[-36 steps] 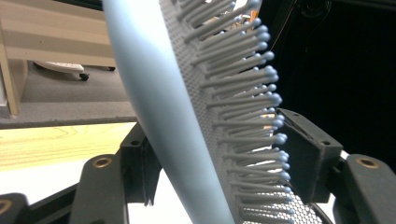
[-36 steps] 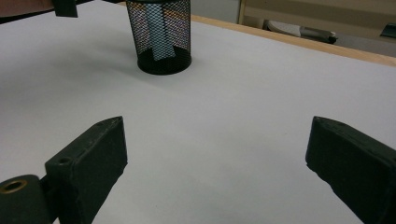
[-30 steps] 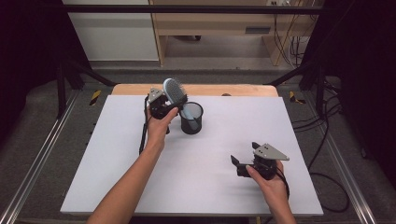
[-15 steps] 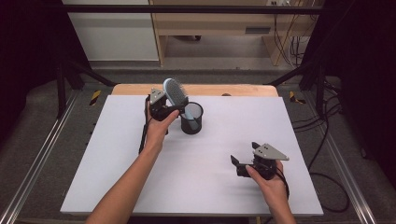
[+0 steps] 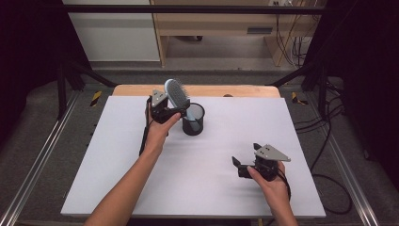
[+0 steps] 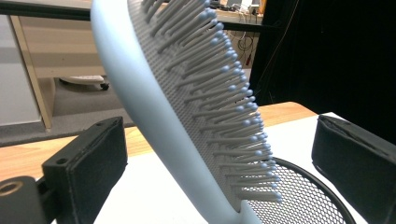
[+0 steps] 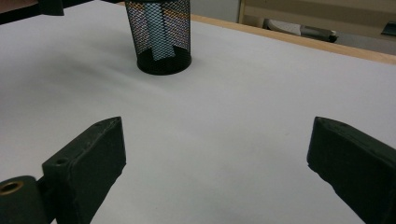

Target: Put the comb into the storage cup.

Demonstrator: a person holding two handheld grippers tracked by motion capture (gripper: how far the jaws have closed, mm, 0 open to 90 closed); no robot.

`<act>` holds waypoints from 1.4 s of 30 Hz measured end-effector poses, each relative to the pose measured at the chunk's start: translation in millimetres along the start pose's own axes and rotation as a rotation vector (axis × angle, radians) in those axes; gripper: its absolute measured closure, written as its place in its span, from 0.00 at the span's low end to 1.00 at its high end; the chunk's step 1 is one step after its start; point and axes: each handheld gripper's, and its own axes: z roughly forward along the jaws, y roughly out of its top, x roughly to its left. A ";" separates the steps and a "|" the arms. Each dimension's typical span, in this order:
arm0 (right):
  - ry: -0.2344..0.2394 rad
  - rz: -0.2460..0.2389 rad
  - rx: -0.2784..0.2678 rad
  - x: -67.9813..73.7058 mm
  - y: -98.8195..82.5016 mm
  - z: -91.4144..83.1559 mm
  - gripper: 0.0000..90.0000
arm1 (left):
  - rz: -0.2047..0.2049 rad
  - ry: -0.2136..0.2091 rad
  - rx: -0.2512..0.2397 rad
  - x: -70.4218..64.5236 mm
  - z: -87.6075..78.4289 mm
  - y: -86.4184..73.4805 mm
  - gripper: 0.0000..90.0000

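A pale blue hairbrush [image 5: 176, 93] stands tilted in a black mesh cup [image 5: 194, 120] at the back middle of the white table [image 5: 117, 179]. Its handle shows through the mesh [image 7: 156, 32]. My left gripper [image 5: 174, 112] is just left of the cup and open, its jaws on either side of the brush head [image 6: 187, 116] with gaps to both pads. The cup's rim [image 6: 299, 196] lies below the bristles. Near the front right, my right gripper [image 5: 244, 155] rests low and open with nothing between its jaws [image 7: 215, 158], pointing toward the cup.
A wooden strip [image 5: 244, 90] edges the table's far side. Beyond it are a wooden desk [image 5: 226, 28] and a white cabinet [image 5: 113, 33]. Cables [image 5: 329, 141] trail down the right side. Metal rails [image 5: 37, 165] run along the left.
The left gripper has eased back a little toward the person. The brush still leans in the cup, and the right gripper has not moved.
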 end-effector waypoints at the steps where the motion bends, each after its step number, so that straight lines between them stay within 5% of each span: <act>1: 0.000 -0.002 0.001 -0.4 -0.1 -0.1 0.05 | 0.001 0.000 0.001 -0.4 -0.4 0.1 0.04; 12: 0.032 0.078 0.034 -6.1 -0.8 0.5 0.05 | 0.004 0.001 -0.001 -0.4 -9.7 -3.7 0.04; 25: 0.005 0.046 -0.014 -4.6 2.6 -8.7 0.06 | 0.010 -0.003 -0.011 -1.1 -21.2 -7.2 0.04; 42: 0.013 0.037 -0.008 -3.4 2.0 -8.0 0.05 | 0.025 -0.013 -0.023 5.0 -37.2 -9.9 0.03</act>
